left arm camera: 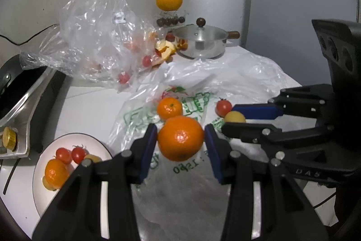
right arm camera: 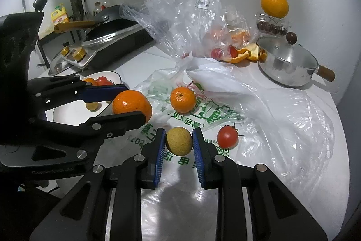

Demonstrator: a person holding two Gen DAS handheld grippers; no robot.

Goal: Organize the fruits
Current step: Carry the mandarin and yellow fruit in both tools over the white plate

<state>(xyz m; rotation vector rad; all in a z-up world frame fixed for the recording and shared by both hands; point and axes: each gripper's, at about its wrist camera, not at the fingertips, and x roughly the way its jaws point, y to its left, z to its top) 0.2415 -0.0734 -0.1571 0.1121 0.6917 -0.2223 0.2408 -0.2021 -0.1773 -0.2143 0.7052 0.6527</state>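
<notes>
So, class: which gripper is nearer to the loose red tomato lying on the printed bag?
Right. The right gripper, shut on a yellow fruit, sits just beside the tomato. The left gripper, holding an orange, is farther off, toward the plate.

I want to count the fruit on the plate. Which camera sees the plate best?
The left wrist view: the white plate lies open at lower left, showing an orange, two tomatoes and yellow fruit, though the left gripper covers one edge. In the right wrist view the plate sits mostly hidden behind that gripper's fingers.
</notes>
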